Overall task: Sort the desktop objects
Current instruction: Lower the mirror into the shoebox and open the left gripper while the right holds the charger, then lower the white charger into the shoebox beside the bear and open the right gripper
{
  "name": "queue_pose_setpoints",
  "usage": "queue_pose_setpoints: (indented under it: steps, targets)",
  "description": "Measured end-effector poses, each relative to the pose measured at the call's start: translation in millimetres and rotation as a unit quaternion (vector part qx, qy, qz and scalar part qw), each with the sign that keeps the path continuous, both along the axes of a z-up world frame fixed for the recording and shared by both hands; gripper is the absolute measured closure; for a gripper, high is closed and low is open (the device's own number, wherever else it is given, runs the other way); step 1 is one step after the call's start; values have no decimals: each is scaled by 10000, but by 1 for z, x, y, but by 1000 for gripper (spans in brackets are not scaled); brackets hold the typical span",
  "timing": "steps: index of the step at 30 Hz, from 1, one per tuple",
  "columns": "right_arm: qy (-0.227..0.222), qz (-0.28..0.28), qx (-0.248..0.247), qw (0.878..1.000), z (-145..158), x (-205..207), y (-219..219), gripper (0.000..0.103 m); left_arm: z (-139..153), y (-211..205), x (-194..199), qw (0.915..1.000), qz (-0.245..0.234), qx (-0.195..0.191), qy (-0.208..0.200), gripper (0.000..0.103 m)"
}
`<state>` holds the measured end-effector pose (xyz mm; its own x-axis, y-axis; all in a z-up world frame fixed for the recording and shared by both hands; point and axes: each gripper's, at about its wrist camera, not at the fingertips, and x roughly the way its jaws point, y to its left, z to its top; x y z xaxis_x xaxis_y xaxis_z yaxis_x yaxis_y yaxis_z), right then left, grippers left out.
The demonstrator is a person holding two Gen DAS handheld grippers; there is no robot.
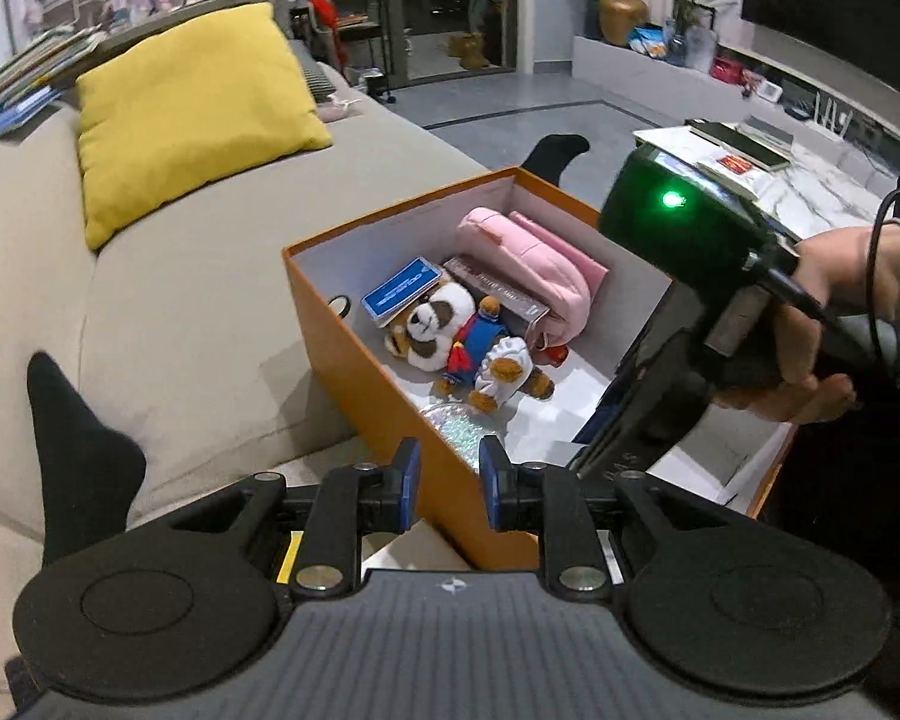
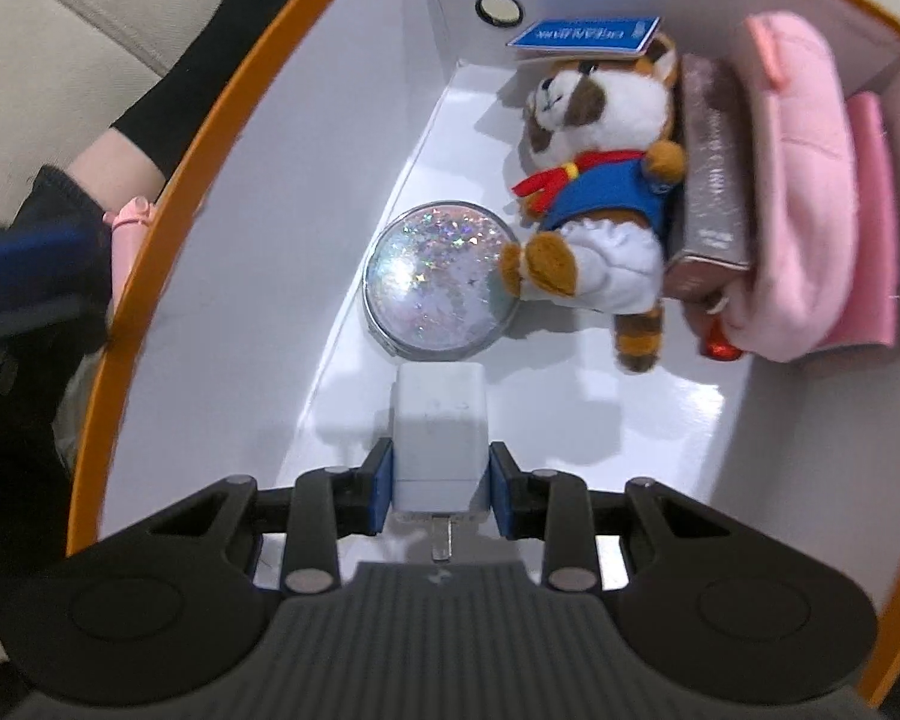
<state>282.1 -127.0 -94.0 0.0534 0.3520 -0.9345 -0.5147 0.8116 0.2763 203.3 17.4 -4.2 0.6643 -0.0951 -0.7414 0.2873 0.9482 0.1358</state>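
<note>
An orange box [image 1: 354,360] with a white inside stands on the sofa. In it lie a plush raccoon [image 2: 600,180], a round glitter case [image 2: 438,276], a blue card [image 2: 588,36], a brown glittery carton [image 2: 714,180] and a pink pouch [image 2: 798,180]. My right gripper [image 2: 441,474] points down into the box [image 2: 168,180], shut on a white charger plug [image 2: 438,426] just above the box floor, close to the glitter case. My left gripper [image 1: 449,468] hovers outside the box's near corner, its blue pads slightly apart with nothing between them.
A beige sofa [image 1: 168,330] carries a yellow cushion [image 1: 192,114]. A person's black-socked feet [image 1: 78,456] rest beside the box. A hand [image 1: 822,312] holds the right tool over the box. A marble table [image 1: 810,180] with books lies at right.
</note>
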Motion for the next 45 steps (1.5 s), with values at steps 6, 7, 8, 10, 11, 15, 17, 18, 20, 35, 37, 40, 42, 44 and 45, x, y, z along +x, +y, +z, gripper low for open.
queue_pose_setpoints:
  steps: [6,7,8,10,11,15,17,18,20,35,37,40,42,44,45]
  targets:
    - [-307,68,-48,9995,3,9,14,69,-4,21,1,9984,353,-429,42,79]
    - [-382,98,-101,9992,3,11,17,69,-5,23,1,9982,383,-466,35,79]
    - [-383,82,-111,9992,4,14,19,68,-6,24,1,9981,392,-473,25,79]
    - [-380,64,-62,9992,4,19,20,68,-6,25,-1,9980,392,-487,-13,79]
    - [-421,68,-68,9991,4,22,21,68,-7,26,-1,9979,391,-518,-16,79]
    - [-638,45,-80,9979,5,31,22,69,-8,31,2,9966,459,-682,19,79]
    - [-607,2,22,9982,5,37,22,69,-9,31,4,9966,490,-668,20,79]
    - [-603,-15,60,9982,5,40,23,68,-10,32,4,9965,523,-653,15,79]
    - [-627,-17,104,9980,5,44,27,68,-10,33,6,9960,589,-667,15,79]
    - [-752,-135,373,9964,23,40,28,68,-11,37,4,9933,908,-717,6,79]
    - [-935,-219,381,9946,32,39,27,68,-10,37,5,9928,964,-718,-5,79]
    - [-1084,-495,379,9922,37,49,24,68,-8,36,8,9919,1022,-756,-20,79]
    - [-1105,-703,377,9907,34,63,28,68,-7,36,9,9913,1102,-725,-33,79]
    - [-1062,-891,453,9893,30,73,30,68,-7,37,9,9906,1196,-667,-34,79]
    - [-1040,-964,512,9886,28,76,32,68,-8,38,9,9902,1235,-651,-32,79]
